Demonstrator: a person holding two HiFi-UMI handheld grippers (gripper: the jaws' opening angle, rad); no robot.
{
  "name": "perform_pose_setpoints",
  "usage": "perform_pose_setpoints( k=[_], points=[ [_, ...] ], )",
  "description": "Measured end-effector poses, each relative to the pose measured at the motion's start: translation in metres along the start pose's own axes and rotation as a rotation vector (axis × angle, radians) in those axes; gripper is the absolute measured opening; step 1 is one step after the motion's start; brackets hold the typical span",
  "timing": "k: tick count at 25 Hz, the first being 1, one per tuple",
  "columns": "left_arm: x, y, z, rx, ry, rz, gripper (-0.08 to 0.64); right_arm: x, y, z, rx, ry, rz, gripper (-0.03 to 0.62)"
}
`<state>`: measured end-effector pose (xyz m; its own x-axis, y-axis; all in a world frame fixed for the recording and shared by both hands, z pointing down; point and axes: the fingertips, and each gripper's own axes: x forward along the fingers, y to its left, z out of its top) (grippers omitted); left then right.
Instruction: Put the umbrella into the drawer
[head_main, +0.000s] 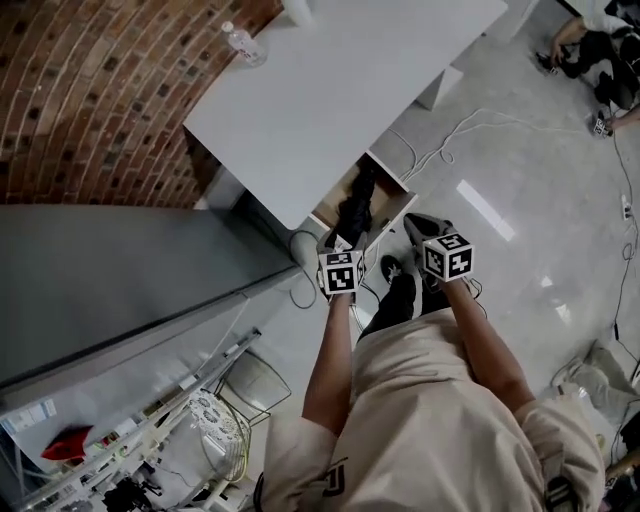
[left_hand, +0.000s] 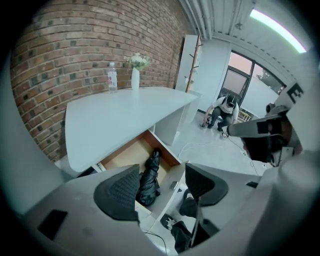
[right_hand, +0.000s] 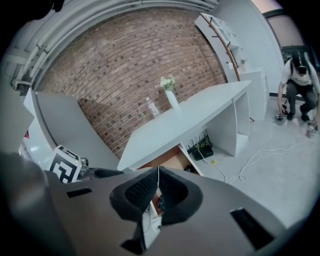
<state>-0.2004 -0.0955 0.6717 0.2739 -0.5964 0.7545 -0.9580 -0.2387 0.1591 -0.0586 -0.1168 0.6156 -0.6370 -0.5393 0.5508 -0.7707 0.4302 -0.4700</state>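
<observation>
The black folded umbrella (head_main: 357, 205) lies inside the open wooden drawer (head_main: 393, 212) under the white table (head_main: 340, 90). In the left gripper view the umbrella (left_hand: 149, 175) rests lengthwise in the drawer (left_hand: 125, 155), beyond the jaws. My left gripper (head_main: 338, 243) hovers over the near end of the drawer. It (left_hand: 162, 187) is open with nothing between its pads. My right gripper (head_main: 415, 225) hangs just right of the drawer front. It (right_hand: 157, 190) is shut, with its pads pressed together and nothing held. The drawer (right_hand: 170, 161) shows beyond them.
A water bottle (head_main: 243, 45) and a white vase (head_main: 297, 10) stand on the table's far end. A grey cabinet (head_main: 120, 280) fills the left side. White cables (head_main: 450, 140) trail over the floor. A person (head_main: 600, 50) crouches at the far right.
</observation>
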Motion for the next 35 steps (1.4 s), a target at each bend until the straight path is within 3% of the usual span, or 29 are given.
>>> perform_pose_setpoints(
  k=[6,11,16,24,27,35],
  points=[
    [-0.047,-0.01,-0.001,-0.068,-0.098,-0.003,0.284,0.003,0.016,0.006,-0.047,-0.002,0.029,0.069],
    [-0.057,-0.006,0.022,-0.063,-0.158,0.004,0.281,0.008,0.012,0.02,-0.11,-0.006,0.011,0.069],
    [-0.061,-0.001,0.037,-0.04,-0.202,0.033,0.238,0.007,0.009,0.02,-0.089,-0.027,0.017,0.069],
    [-0.064,0.005,0.032,-0.098,-0.218,0.056,0.193,0.011,0.003,0.022,-0.076,-0.018,0.026,0.069],
    [-0.066,0.002,0.039,-0.084,-0.235,0.062,0.127,0.012,0.004,0.018,-0.092,0.001,0.032,0.068],
    [-0.065,0.001,0.038,-0.099,-0.237,0.084,0.038,0.012,0.004,0.019,-0.113,0.013,0.05,0.069]
  ],
)
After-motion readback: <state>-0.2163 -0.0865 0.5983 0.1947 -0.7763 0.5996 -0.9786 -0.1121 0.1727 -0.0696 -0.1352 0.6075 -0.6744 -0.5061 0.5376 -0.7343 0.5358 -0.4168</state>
